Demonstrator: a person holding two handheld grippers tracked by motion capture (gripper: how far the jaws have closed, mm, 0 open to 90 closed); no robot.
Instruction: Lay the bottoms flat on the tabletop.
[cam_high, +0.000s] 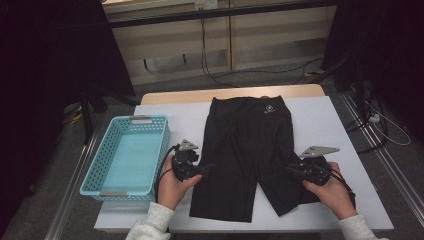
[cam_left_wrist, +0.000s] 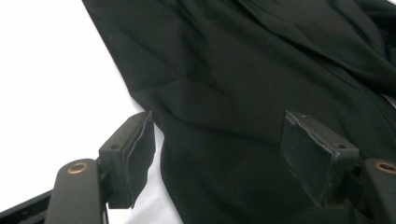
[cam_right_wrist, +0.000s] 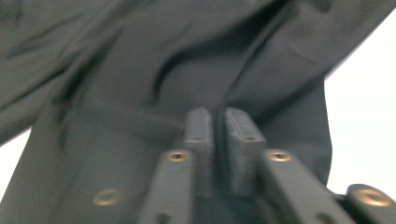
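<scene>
A pair of black shorts lies flat on the white table, waistband at the far side and legs toward me. My left gripper is at the outer edge of the left leg. In the left gripper view its jaws stand wide apart astride the edge of the shorts, with neither pad pressing on the cloth. My right gripper is at the outer edge of the right leg. In the right gripper view its pads are almost together, and a fold of the shorts runs into the narrow gap between them.
A light blue plastic basket stands on the left part of the table, close to my left hand. Bare white tabletop shows to the right of the shorts. Cables lie on the floor beyond the far edge.
</scene>
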